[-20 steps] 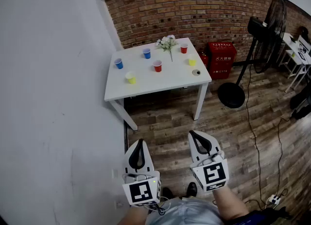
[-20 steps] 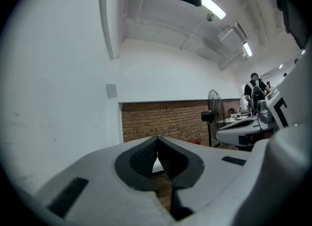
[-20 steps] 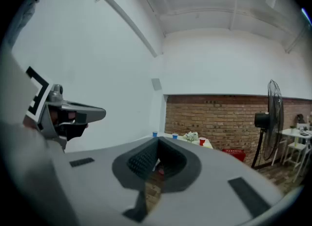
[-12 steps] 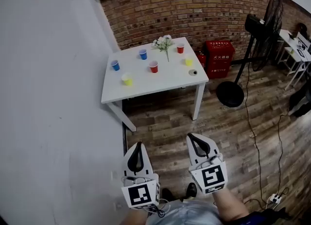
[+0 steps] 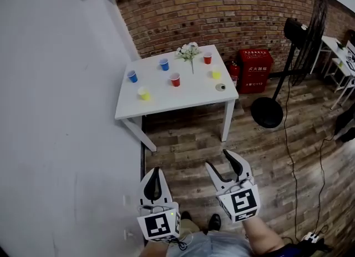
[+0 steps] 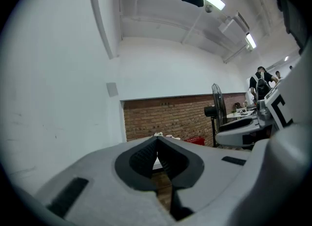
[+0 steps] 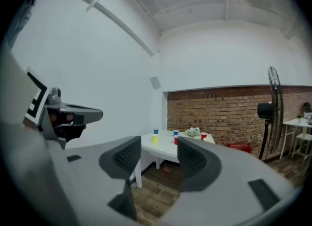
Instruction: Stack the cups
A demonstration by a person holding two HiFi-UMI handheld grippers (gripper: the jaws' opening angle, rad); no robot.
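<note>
Left white hand-held gripper (image 5: 155,171): I hold it level, jaws together.
Right white hand-held gripper (image 5: 218,160): level alongside, jaws apart, empty.

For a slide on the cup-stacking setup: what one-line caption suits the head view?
Before stacking: left gripper shut, right gripper open, well back from a white table bearing six scattered cups.

table (image 5: 191,92), flowers (image 5: 187,53), floor fan (image 5: 295,30), perhaps red crate (image 5: 255,70)
</note>
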